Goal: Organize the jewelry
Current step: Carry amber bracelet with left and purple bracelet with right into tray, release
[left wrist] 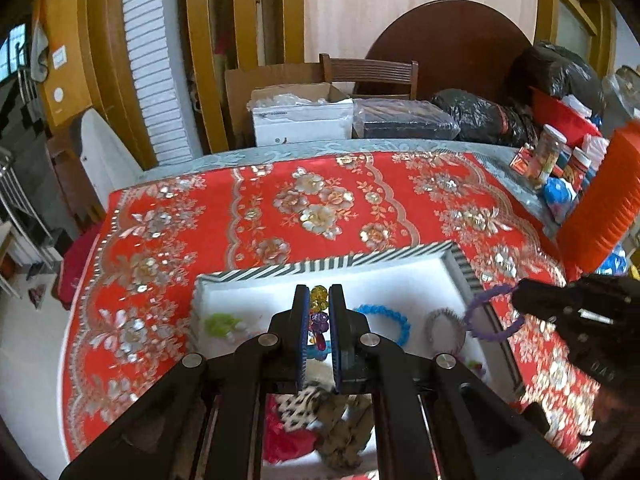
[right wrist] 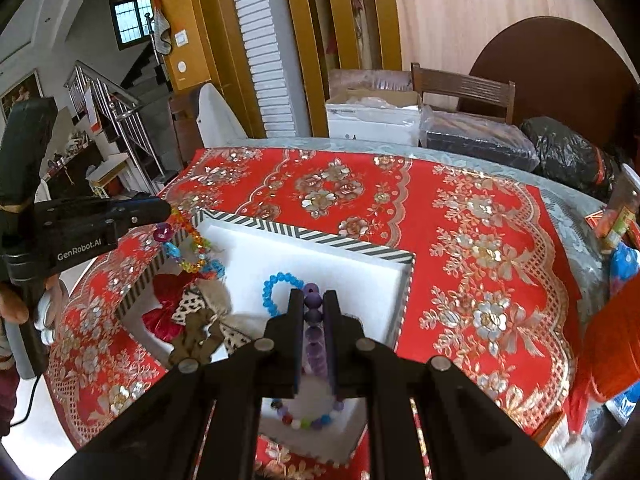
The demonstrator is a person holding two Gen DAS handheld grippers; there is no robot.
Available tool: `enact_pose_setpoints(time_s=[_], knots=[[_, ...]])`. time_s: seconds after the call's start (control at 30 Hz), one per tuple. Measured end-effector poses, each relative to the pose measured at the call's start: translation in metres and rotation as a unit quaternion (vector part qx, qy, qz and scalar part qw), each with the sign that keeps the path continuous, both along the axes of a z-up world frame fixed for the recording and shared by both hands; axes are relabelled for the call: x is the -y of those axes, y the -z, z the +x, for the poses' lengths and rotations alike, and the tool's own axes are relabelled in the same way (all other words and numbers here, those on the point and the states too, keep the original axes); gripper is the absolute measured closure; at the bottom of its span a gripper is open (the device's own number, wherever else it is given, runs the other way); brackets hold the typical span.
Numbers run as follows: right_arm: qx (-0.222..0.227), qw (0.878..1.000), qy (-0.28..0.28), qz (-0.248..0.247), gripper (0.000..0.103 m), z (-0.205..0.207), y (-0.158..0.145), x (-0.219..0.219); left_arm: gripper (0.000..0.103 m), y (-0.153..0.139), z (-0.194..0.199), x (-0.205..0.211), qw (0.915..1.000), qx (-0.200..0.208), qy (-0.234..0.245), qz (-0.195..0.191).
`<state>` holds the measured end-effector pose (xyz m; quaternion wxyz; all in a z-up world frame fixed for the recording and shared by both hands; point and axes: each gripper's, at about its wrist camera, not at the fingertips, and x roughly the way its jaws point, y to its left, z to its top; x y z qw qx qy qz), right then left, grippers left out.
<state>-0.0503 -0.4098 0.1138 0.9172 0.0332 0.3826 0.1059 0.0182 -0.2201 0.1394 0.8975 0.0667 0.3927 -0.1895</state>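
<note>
Both claws are pinching: the left claw grips a multicoloured bead bracelet and the right claw a purple bead bracelet, each dangling over the white striped-rim tray directly below on the bench.

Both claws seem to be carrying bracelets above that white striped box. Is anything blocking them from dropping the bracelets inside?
Nothing visible blocks them. The left gripper holds a multicoloured bracelet, the right gripper a purple bracelet, both over the open box. A blue bracelet already lies inside.
</note>
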Motion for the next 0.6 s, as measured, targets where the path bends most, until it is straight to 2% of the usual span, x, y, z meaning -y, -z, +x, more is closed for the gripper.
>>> enact_pose_setpoints(time_s=[0.23, 0.4, 0.6], knots=[[-0.022, 1.000, 0.014, 0.015, 0.094, 0.047, 0.018, -0.007, 0.101, 0.034, 0.038, 0.013, 0.9989, -0.033, -0.010, -0.033], [-0.044, 0.998, 0.033, 0.019, 0.094, 0.081, 0.042, -0.007, 0.101, 0.068, 0.059, 0.000, 0.9967, -0.065, -0.042, -0.027], [-0.093, 0.993, 0.076, -0.016, 0.094, 0.102, 0.083, 0.013, 0.101, 0.092, 0.065, -0.026, 0.9940, -0.083, -0.069, -0.019]])
